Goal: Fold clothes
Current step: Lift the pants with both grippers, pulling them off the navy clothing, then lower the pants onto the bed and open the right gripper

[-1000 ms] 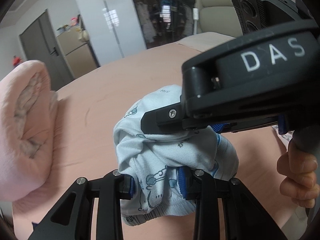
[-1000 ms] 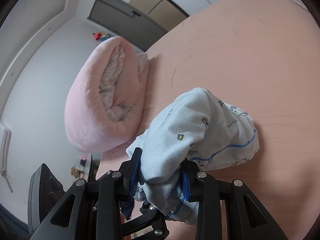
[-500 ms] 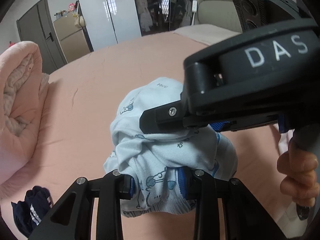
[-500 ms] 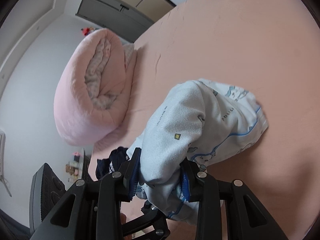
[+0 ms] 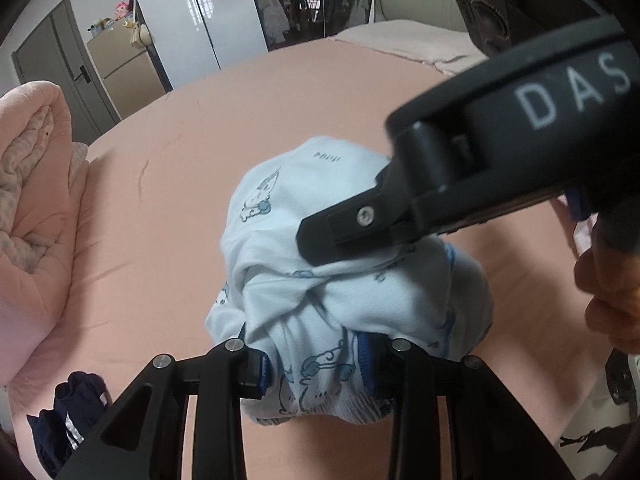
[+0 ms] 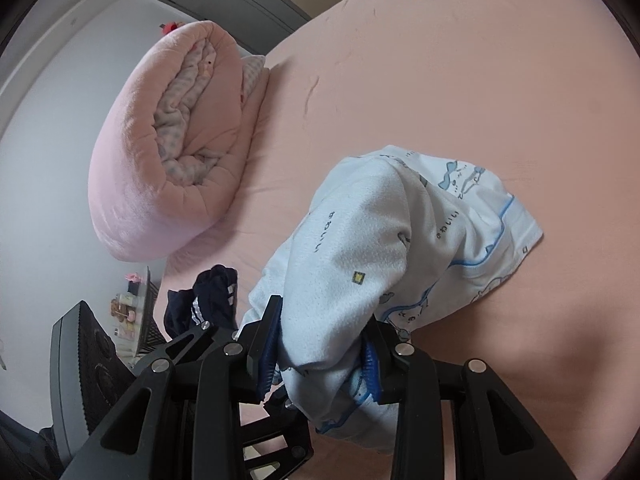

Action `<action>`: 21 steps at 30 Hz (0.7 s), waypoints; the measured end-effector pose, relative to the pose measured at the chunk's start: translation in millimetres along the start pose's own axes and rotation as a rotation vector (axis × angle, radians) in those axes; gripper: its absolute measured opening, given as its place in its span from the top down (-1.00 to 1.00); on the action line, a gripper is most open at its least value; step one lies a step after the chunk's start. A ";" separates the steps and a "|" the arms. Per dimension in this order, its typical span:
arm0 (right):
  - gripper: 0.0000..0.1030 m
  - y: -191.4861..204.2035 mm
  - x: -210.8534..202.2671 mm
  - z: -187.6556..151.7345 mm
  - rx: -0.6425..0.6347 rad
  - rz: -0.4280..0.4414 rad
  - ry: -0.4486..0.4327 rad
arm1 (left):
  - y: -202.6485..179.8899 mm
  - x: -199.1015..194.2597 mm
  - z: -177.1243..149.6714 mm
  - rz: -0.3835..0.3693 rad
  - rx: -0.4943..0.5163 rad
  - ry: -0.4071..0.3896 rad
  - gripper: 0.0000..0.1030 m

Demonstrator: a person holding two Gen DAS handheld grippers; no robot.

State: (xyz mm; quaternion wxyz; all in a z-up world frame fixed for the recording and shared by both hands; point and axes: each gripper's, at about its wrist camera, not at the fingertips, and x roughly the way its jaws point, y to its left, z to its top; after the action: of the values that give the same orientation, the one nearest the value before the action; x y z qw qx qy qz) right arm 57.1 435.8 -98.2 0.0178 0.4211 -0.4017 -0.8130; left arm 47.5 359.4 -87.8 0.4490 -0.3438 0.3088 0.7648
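A light blue printed garment (image 5: 320,272) hangs bunched above the pink bed (image 5: 280,112). My left gripper (image 5: 316,368) is shut on its lower hem. My right gripper (image 6: 320,344) is shut on another part of the same light blue garment (image 6: 384,248), whose free end droops toward the pink bed (image 6: 460,60). In the left wrist view the right gripper's black body (image 5: 480,176) crosses over the cloth, held by a person's hand (image 5: 612,292). The two grippers sit close together.
A rolled pink quilt (image 6: 172,140) lies at the bed's head, also seen as a rolled pink quilt (image 5: 32,200) on the left. A dark navy garment (image 6: 208,300) lies crumpled near the bed's edge, the same navy garment (image 5: 68,416) at lower left. Wardrobes (image 5: 200,32) stand beyond the bed.
Both grippers have carried the garment back and up from the bed. The view has widened, and the navy garment has come into sight. The grips have not changed.
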 end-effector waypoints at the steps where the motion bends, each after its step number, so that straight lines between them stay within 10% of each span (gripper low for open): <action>1: 0.31 -0.3 0.9 -0.5 0.001 -0.009 0.000 | 0.3 1.2 -1.3 0.007 0.000 0.007 0.41; 21: 0.30 -19.7 19.8 -9.0 -0.012 -0.140 0.042 | -13.1 37.0 -15.5 0.095 0.037 0.127 0.41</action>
State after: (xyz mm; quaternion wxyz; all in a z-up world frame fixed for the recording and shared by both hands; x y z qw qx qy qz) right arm 56.7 436.1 -127.5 -0.0280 0.4650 -0.3660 -0.8056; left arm 49.7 370.1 -128.6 0.3978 -0.3684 0.3668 0.7560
